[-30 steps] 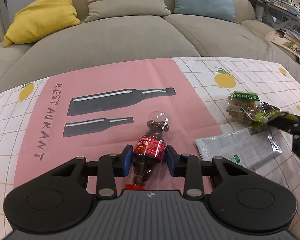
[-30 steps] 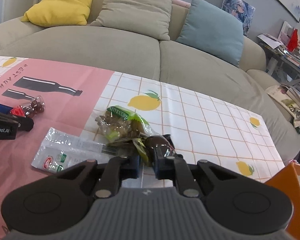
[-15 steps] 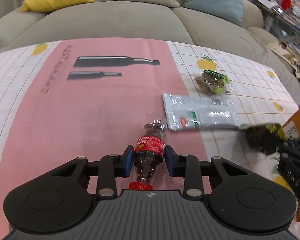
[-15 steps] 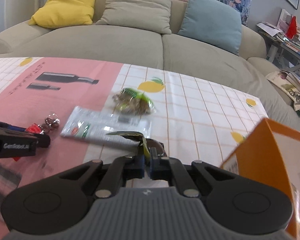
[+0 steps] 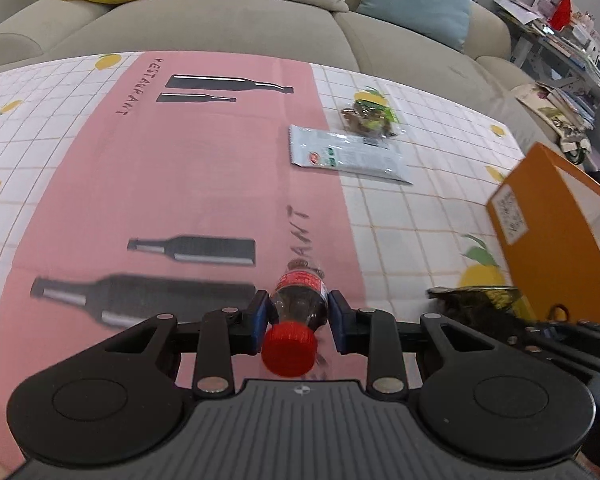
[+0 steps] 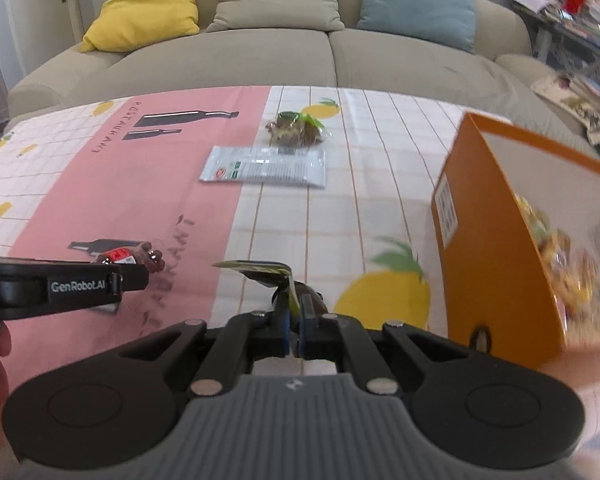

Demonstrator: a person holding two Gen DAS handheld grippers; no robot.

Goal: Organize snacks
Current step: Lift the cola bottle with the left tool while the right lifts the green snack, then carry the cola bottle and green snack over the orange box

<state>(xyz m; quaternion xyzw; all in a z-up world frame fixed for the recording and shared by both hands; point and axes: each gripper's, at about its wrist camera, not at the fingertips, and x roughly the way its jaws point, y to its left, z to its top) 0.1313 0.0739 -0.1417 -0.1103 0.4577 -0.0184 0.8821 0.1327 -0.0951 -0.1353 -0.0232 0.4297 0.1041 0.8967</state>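
Observation:
My left gripper [image 5: 298, 316] is shut on a small bottle-shaped candy container [image 5: 298, 300] with a red cap and red label, held above the pink tablecloth. It also shows in the right wrist view [image 6: 128, 257]. My right gripper [image 6: 294, 328] is shut on a dark snack packet [image 6: 278, 276] with yellow-green edge, held just left of an orange box [image 6: 496, 248] holding several snacks. The packet [image 5: 480, 304] and the box [image 5: 556, 236] also show in the left wrist view. A white flat packet [image 6: 266, 166] and a green raisin bag [image 6: 298, 130] lie further back on the table.
The tablecloth [image 5: 180, 184] has a pink centre with bottle prints and a white checked border with lemons. A beige sofa [image 6: 300, 60] with yellow, beige and blue cushions stands behind the table. A cluttered shelf [image 5: 560, 36] is at the right.
Both grippers have pulled back toward the table's near side and right with their loads. The orange box has come into view close beside the right gripper.

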